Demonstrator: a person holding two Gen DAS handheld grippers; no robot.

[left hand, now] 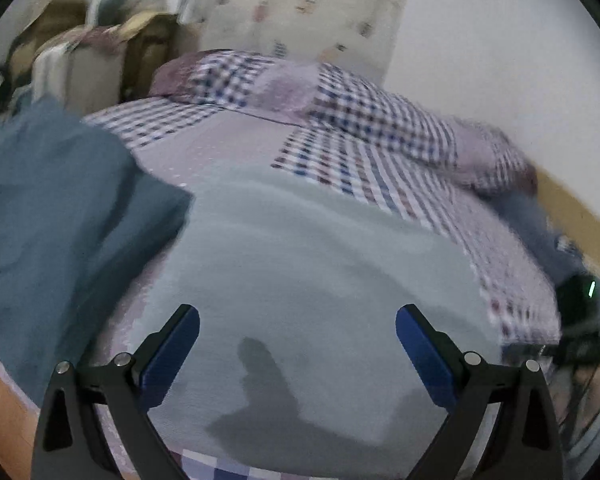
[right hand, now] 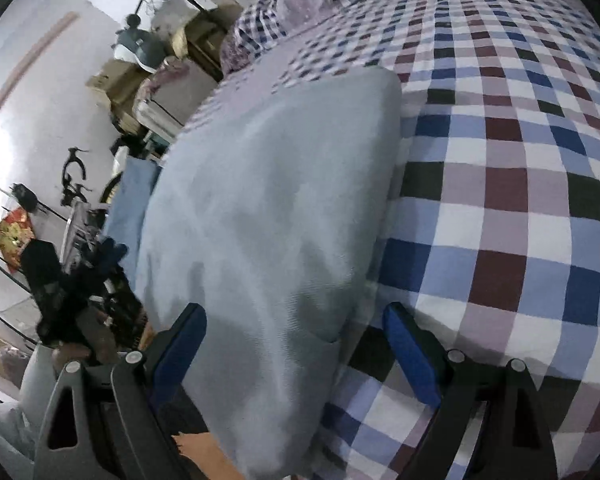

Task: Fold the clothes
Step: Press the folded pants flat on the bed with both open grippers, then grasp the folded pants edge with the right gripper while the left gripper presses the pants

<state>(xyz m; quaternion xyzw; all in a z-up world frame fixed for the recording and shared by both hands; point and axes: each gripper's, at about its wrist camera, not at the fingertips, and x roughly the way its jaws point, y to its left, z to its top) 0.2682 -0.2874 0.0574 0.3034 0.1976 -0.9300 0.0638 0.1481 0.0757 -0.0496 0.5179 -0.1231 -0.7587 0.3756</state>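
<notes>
I am holding my left gripper [left hand: 297,322] over a pale grey-blue garment [left hand: 300,264] that is lying flat on the checked bedsheet [left hand: 380,176], and its blue-padded fingers [left hand: 172,356] are standing wide apart with nothing between them. The gripper's shadow is falling on the cloth just ahead of the fingers. To the left of the pale garment a darker teal garment [left hand: 56,208] is lying in a rumpled heap, its edge overlapping or touching the pale one; I cannot tell which. Beyond them a checked pillow [left hand: 284,88] is resting at the head of the bed, and the view there is blurring.

I am hovering my right gripper [right hand: 296,326] at the near right edge of the same pale garment [right hand: 268,208], which is showing here as a long smooth panel running away from me across the bedsheet [right hand: 500,184]. Its fingers [right hand: 410,356] are spread open too, the left one over the cloth and the right one over bare sheet. Whether either pad is touching the fabric I cannot tell. My other gripper [right hand: 60,300] is showing dark at the left edge of this view.
</notes>
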